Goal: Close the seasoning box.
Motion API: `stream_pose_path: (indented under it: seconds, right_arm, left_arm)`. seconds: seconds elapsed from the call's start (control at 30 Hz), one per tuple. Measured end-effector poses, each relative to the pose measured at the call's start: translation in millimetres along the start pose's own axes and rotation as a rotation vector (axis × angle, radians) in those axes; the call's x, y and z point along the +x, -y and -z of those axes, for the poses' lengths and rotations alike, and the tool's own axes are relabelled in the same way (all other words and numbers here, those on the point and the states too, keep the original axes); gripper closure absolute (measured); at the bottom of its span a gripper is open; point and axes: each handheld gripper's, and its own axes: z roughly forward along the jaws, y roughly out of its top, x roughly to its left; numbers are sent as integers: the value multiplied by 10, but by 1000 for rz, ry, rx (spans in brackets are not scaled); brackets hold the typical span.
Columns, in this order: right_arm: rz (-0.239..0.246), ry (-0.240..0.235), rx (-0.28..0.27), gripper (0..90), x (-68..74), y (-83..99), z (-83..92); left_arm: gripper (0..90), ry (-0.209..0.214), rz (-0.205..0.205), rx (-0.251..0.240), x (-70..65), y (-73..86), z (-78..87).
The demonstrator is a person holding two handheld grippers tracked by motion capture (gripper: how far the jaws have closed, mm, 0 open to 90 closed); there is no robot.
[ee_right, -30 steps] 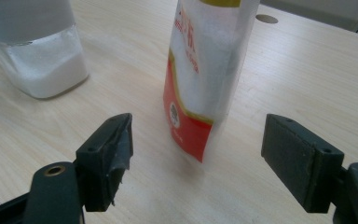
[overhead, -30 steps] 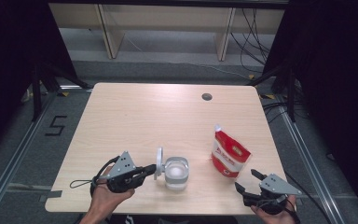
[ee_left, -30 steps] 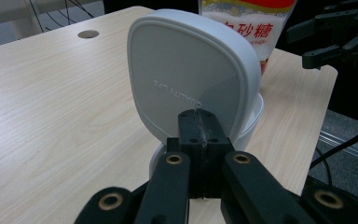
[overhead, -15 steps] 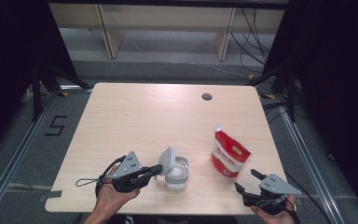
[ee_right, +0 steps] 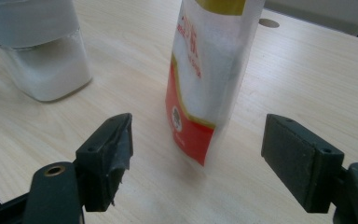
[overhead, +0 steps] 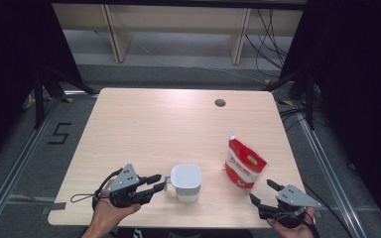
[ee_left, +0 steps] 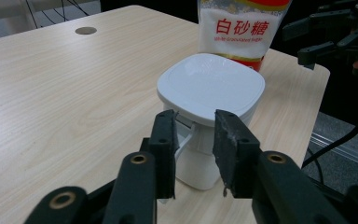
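Left gripper (overhead: 158,181): fingers just opened, apart at the jar (overhead: 185,181) lid tab. Right gripper (overhead: 263,192): fingers wide apart near sugar bag (overhead: 244,163).

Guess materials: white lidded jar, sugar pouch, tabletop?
Jar: likely plastic, glossy opaque white lid, translucent body showing white granules. Sugar pouch: thin plastic film, printed red and white, creased and shiny. Tabletop: light wood-grain surface, probably laminate, matte.
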Motion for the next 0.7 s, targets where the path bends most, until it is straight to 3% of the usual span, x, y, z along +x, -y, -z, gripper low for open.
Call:
stream_pose_path:
  seconds: [0.07,0.13,0.27,0.3,0.33,0.4,0.47,0.5,0.57,0.6,0.67,0.7]
  right_arm:
    - [-1,-2,-1,257,1,0,-2]
    - [2,-2,-1,255,-1,1,-1]
    - [-1,12,-19,243,-3,-1,5]
    - [6,13,-22,239,-8,0,4]
    - [-26,6,-13,232,14,0,13]
    - [-5,11,-30,207,0,-6,10]
    - [-17,24,-40,163,11,-7,15]
    - [-41,22,-33,161,23,-10,25]
    - [-33,8,-47,162,13,-5,21]
    - [-12,4,-50,161,-8,-7,15]
    - [-28,-1,-40,157,14,-9,15]
    - [-17,-7,-45,157,7,-12,10]
  left_arm:
    - [608,-3,-20,3,24,13,25]
    - [578,-8,-3,-1,27,37,33]
    - [501,-9,-15,15,56,75,51]
    - [490,-22,10,21,43,89,58]
    - [475,-20,-10,28,62,96,66]
    - [425,-30,-4,33,61,119,73]
    - [387,-34,-21,42,76,132,80]
    - [374,-43,11,37,62,147,78]
    - [336,-49,-19,47,91,158,93]
    - [314,-57,10,47,75,177,95]
    - [274,-65,-27,55,98,194,106]
    - [253,-63,-26,51,104,205,105]
